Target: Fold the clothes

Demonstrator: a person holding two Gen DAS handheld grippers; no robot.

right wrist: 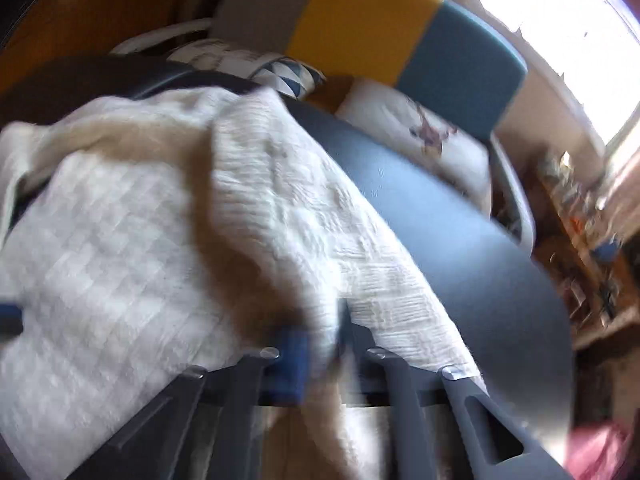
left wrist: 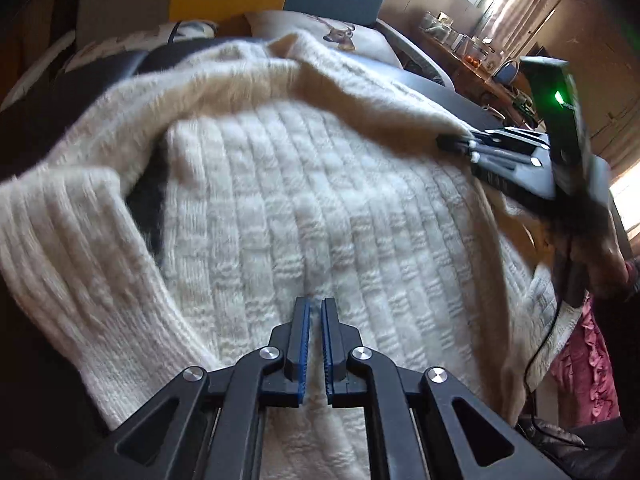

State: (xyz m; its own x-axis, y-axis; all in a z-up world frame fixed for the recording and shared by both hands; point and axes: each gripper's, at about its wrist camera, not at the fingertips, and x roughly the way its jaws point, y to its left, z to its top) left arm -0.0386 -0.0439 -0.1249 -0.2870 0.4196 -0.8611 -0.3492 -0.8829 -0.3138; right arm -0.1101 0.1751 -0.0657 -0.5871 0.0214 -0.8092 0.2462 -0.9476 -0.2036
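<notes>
A cream ribbed knit sweater (left wrist: 304, 208) lies spread on a dark table (left wrist: 452, 98), with a ribbed cuff (left wrist: 68, 248) at the left. My left gripper (left wrist: 316, 308) is shut on a fold of the sweater's near edge. My right gripper (left wrist: 460, 140) appears at the right in the left wrist view, pinching the sweater's far right edge. In the blurred right wrist view the right gripper (right wrist: 324, 332) is shut on the sweater (right wrist: 168, 232), which drapes over its fingers above the table (right wrist: 460, 240).
A chair with grey, yellow and blue back panels (right wrist: 380, 36) stands behind the table with cushions (left wrist: 340, 36) on it. A cluttered shelf (left wrist: 472, 52) and a bright window are at the right. Pink cloth (left wrist: 584, 364) is at the lower right.
</notes>
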